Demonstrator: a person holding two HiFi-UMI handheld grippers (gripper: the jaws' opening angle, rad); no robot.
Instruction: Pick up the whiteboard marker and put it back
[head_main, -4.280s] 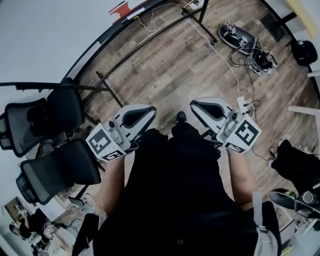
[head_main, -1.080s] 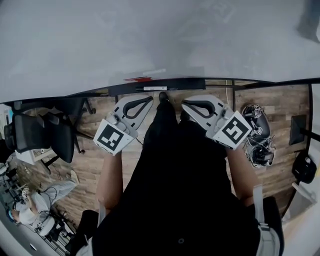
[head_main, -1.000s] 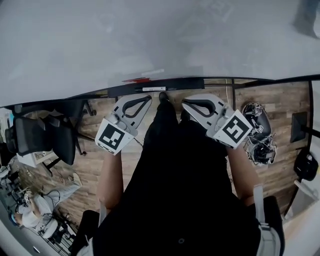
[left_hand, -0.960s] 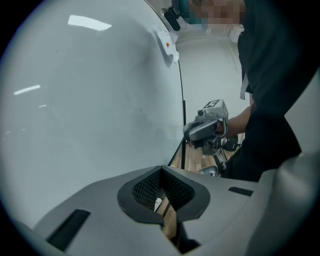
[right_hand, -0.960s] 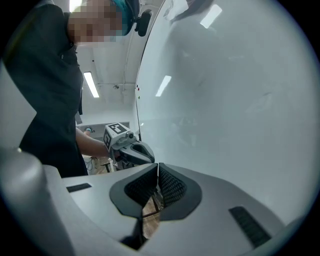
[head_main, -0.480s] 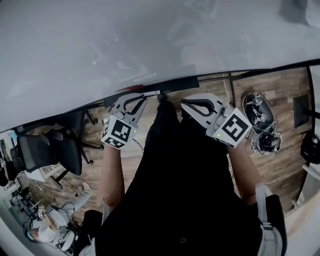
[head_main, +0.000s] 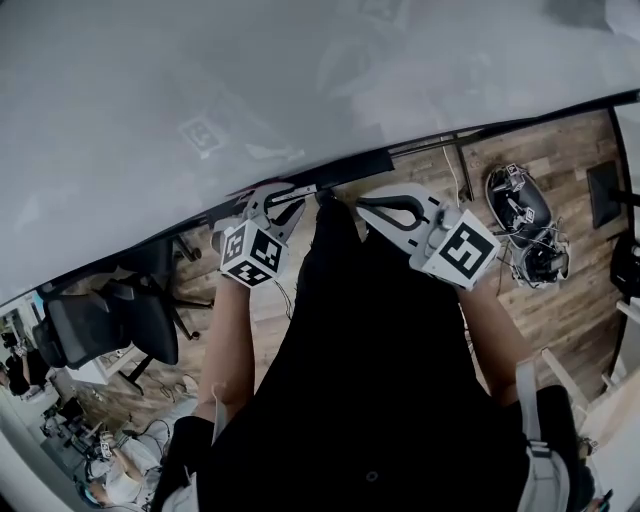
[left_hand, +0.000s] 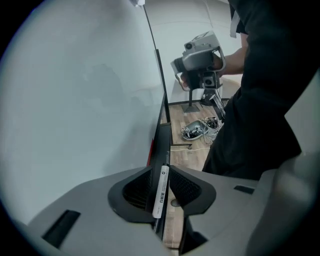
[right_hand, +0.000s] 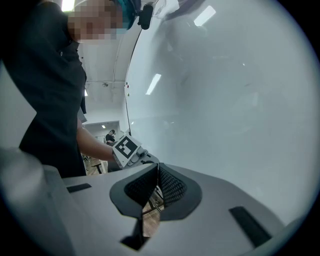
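Note:
A white whiteboard marker (left_hand: 161, 191) lies along the black tray (left_hand: 163, 145) under the whiteboard (left_hand: 85, 100). My left gripper (left_hand: 161, 186) points down at it. Its jaws are opening, and the marker lies between the pads with a dark gap on the left side. In the head view the left gripper (head_main: 289, 193) is at the tray (head_main: 350, 165), where the marker's white barrel (head_main: 304, 187) shows. My right gripper (head_main: 364, 204) hovers to the right beside the board. Its jaws (right_hand: 157, 169) are shut with nothing in them.
A red item (left_hand: 150, 150) lies on the tray just beyond the marker. Office chairs (head_main: 110, 320) stand at the left. A heap of cables and gear (head_main: 525, 225) lies on the wooden floor at the right. The person's dark clothing fills the lower middle.
The left gripper has dropped and tilted down onto the tray, and its jaws have spread either side of the marker. The right gripper has hardly moved.

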